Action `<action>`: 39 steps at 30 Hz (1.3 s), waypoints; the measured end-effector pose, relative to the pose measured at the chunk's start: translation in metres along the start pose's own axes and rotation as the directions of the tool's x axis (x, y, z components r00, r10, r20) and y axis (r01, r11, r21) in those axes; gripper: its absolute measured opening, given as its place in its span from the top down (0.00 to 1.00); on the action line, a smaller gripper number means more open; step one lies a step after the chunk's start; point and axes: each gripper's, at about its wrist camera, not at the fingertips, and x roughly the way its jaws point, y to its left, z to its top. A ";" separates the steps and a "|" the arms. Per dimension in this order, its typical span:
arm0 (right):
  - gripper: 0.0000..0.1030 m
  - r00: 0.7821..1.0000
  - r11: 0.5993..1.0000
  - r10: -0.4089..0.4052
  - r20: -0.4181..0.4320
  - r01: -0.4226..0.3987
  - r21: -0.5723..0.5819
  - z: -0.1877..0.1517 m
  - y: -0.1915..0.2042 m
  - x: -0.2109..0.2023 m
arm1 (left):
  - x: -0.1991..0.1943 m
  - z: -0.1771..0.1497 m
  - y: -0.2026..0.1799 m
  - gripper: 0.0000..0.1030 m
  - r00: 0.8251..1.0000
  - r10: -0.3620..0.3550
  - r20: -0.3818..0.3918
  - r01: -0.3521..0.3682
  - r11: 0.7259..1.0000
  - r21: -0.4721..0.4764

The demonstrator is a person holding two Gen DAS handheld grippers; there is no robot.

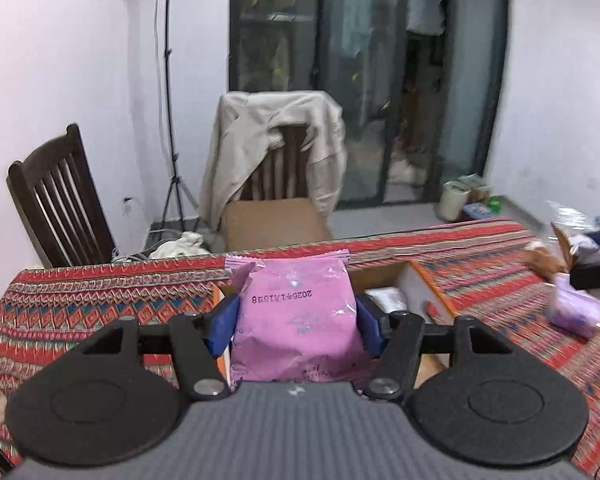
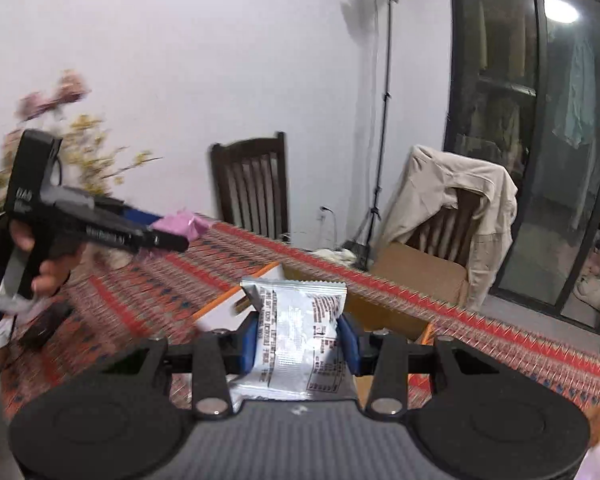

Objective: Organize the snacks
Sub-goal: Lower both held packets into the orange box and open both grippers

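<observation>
My left gripper [image 1: 296,320] is shut on a pink snack packet [image 1: 296,312] and holds it above an open cardboard box [image 1: 424,292] with orange edges on the patterned tablecloth. My right gripper [image 2: 298,338] is shut on a silver snack packet [image 2: 300,332] with printed text, held above the same box [image 2: 380,312]. In the right wrist view the left gripper [image 2: 172,236] shows at the left, held by a hand, with the pink packet [image 2: 182,224] between its fingers. A purple snack packet [image 1: 572,308] lies on the cloth at the right.
The table carries a red patterned cloth [image 1: 100,296]. More bags and snacks [image 1: 572,240] lie at its right end. Two dark wooden chairs [image 1: 60,200] stand behind it, one draped with a beige jacket [image 1: 268,140]. A light stand [image 2: 384,100] and glass doors are behind.
</observation>
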 end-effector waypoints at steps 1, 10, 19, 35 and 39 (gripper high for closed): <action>0.60 1.000 1.000 0.003 -0.016 -0.002 0.012 0.012 -0.009 0.017 | 0.018 0.007 0.002 0.39 1.000 0.006 -0.019 -0.006 1.000 -0.007; 0.60 0.964 0.973 -0.021 -0.264 0.080 0.217 0.027 -0.090 0.241 | 0.213 -0.005 0.006 0.39 0.965 0.012 -0.264 -0.036 0.996 -0.086; 0.56 0.888 0.946 -0.083 -0.451 0.213 0.245 -0.044 -0.086 0.365 | 0.268 -0.039 0.015 0.29 0.950 0.032 -0.312 -0.073 0.990 -0.121; 0.21 0.937 0.952 -0.177 -0.301 0.241 0.191 0.013 -0.070 0.228 | 0.103 0.010 0.018 0.17 0.981 0.019 -0.192 -0.026 0.999 -0.035; 0.13 0.938 0.935 -0.252 -0.240 0.299 0.189 0.033 -0.065 0.149 | 0.020 0.016 0.014 0.09 0.994 0.025 -0.108 -0.030 0.999 -0.044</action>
